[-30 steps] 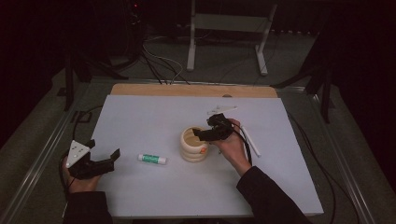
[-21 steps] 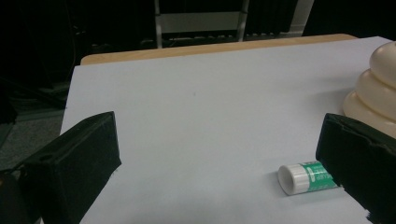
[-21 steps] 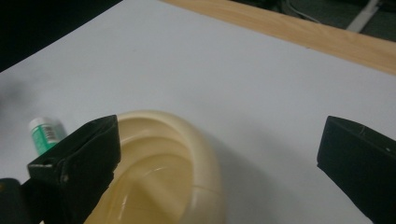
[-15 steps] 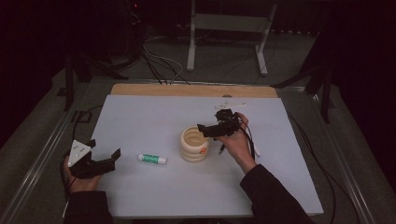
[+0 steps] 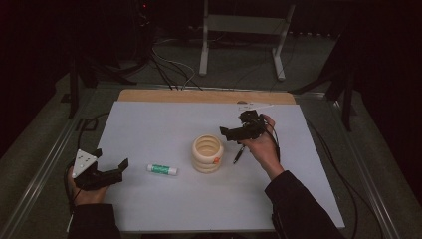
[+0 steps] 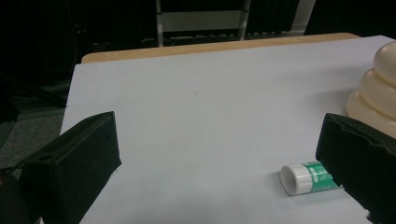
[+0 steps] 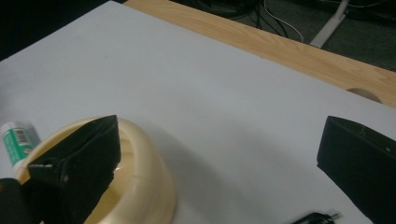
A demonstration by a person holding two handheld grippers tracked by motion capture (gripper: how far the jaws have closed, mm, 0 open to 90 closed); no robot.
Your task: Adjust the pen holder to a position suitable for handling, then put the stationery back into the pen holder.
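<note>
A cream, ribbed, ring-shaped plastic cup [image 5: 207, 153] stands on the smooth white table [image 5: 149, 124]. Beside it lies a green-white glue stick [image 5: 162, 170]. Both the left gripper [image 5: 110, 168] and the right gripper [image 5: 234, 130] are wide apart, holding nothing.

A cream ribbed cup [image 5: 207, 153] stands upright mid-table; a green-and-white tube [image 5: 162, 170] lies on its side just left of it; a dark pen [image 5: 238, 155] lies just right
</note>
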